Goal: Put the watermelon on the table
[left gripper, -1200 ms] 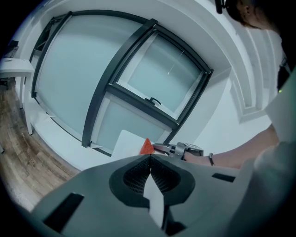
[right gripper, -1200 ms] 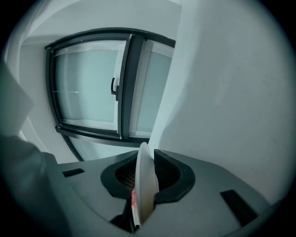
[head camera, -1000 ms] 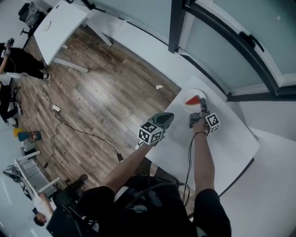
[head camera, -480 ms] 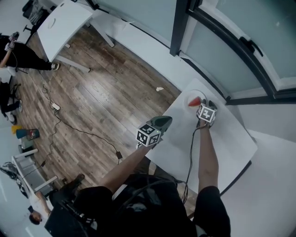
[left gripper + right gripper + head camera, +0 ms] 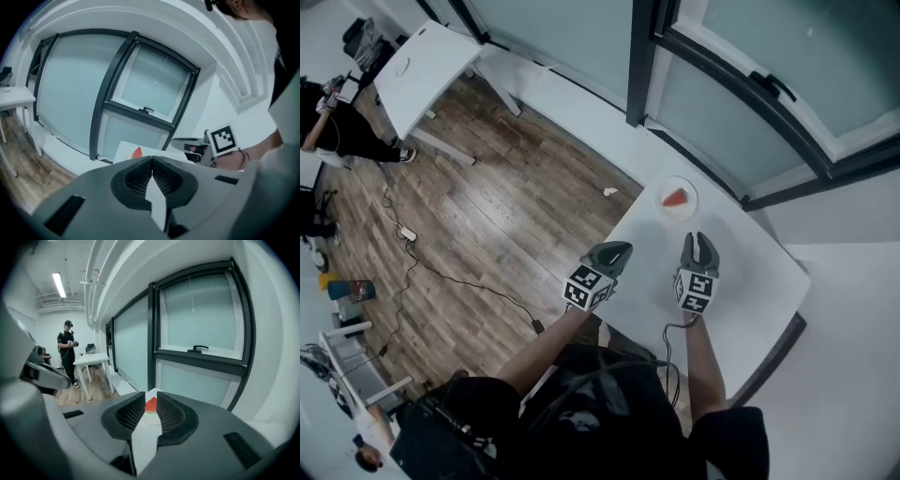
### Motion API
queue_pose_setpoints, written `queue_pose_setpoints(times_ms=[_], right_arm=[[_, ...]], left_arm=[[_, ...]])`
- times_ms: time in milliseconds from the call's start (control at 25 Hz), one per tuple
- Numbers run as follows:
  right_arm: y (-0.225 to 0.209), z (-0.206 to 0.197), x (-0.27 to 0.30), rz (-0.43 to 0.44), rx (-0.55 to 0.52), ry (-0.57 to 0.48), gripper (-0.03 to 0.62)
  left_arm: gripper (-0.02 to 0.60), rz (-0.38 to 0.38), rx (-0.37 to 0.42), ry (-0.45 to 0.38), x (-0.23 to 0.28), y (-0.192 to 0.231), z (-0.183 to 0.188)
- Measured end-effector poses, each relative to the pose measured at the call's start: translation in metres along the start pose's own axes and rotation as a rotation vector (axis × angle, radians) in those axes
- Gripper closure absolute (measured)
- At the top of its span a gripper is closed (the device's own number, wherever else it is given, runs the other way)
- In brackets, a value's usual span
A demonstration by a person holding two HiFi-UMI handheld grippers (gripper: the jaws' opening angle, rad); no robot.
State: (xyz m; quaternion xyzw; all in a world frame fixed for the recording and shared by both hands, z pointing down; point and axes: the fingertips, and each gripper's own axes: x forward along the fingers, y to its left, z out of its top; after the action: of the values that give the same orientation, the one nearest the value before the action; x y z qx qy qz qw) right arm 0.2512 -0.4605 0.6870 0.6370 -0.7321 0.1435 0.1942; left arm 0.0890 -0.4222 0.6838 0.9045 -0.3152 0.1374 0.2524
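Note:
A red watermelon slice (image 5: 675,198) lies on a small white plate (image 5: 689,209) at the far end of the white table (image 5: 741,272). My right gripper (image 5: 700,237) hovers over the table short of the plate, apart from it, its jaws a narrow gap wide with nothing between them. Through that gap the right gripper view shows the slice (image 5: 150,405) ahead. My left gripper (image 5: 622,247) is at the table's left edge, shut and empty. In the left gripper view the slice (image 5: 136,153) sits beyond the closed tips (image 5: 151,159), with the right gripper (image 5: 187,143) off to the right.
Dark-framed windows (image 5: 722,66) run behind the table. To the left is wooden floor with a trailing cable (image 5: 441,258), another white table (image 5: 417,61) and a person (image 5: 337,117) at the far left. The right gripper view also shows that person (image 5: 68,352) standing.
My right gripper was at the plate beside the slice; it has drawn back toward me and now stands apart. The left gripper has shifted back a little too. The slice stays on the plate.

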Motion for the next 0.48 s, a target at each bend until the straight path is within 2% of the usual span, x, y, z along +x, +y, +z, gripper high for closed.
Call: queue_pose_setpoints(times_ms=[200, 360, 480], right_arm=[[0.023, 0.007, -0.091, 0.035, 0.086, -0.064, 0.557], [0.029, -0.004, -0.139, 0.049, 0.200, -0.081, 0.557], [0.035, -0.011, -0.160, 0.062, 0.208, -0.081, 0.557]], left_arm=[[0.575, 0.023, 0.092, -0.040, -0.030, -0.050, 0.009], [0.575, -0.006, 0.091, -0.056, -0.049, -0.085, 0.008], [0.575, -0.030, 0.090, -0.065, -0.058, -0.102, 0.006]])
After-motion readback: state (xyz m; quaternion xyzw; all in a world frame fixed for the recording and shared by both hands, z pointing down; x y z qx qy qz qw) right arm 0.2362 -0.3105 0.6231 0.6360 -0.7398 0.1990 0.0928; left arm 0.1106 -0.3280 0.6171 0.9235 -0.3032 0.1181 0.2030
